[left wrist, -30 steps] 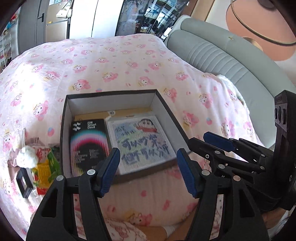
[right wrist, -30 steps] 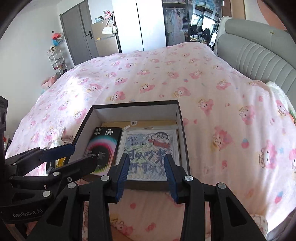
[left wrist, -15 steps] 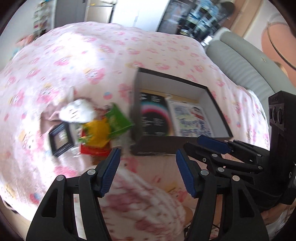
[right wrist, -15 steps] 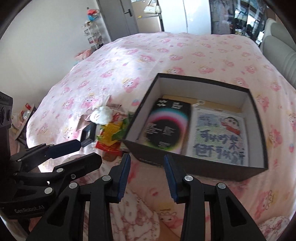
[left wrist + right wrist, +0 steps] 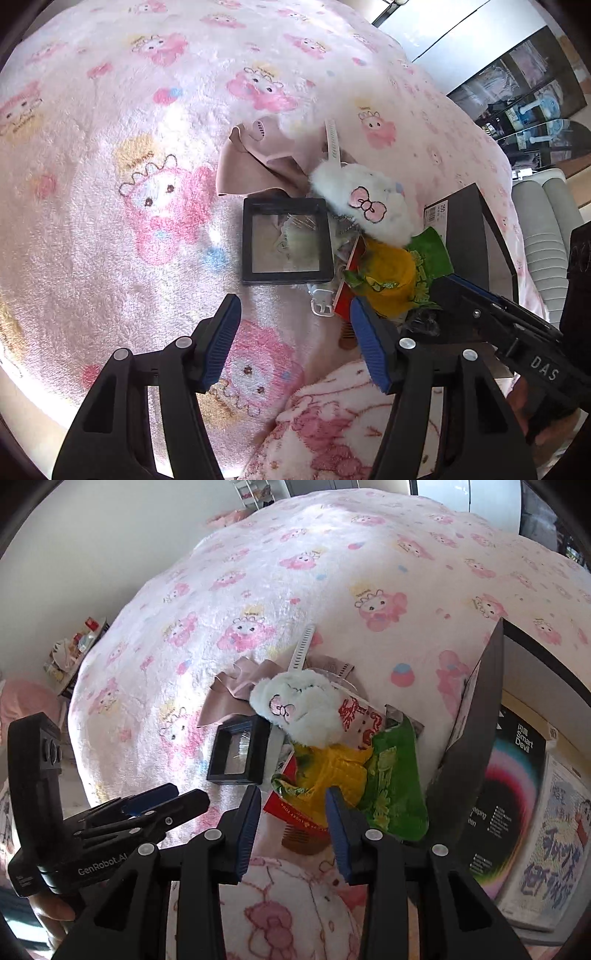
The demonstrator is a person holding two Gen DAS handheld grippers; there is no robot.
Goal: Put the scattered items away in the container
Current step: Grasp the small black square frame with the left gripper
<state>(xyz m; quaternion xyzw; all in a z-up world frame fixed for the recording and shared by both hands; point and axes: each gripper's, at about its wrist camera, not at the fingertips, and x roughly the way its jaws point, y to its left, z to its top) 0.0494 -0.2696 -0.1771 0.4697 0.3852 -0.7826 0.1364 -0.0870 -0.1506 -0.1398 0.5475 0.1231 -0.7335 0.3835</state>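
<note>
Blue-padded and bare, the left claw (image 5: 295, 332) stands wide, while the right claw (image 5: 291, 823) sits narrower, its jaws having just been closing with nothing between them. Both views have swung off the box (image 5: 476, 746), which filled them a second ago, onto the heap beside it: yellow and green snack packets (image 5: 354, 775) mid-frame just past the right claw, a small black frame (image 5: 286, 242), a white plush (image 5: 365, 206) and pink cloth (image 5: 251, 166) further up. The box now sits at the right edge, so picking from the heap looks next
</note>
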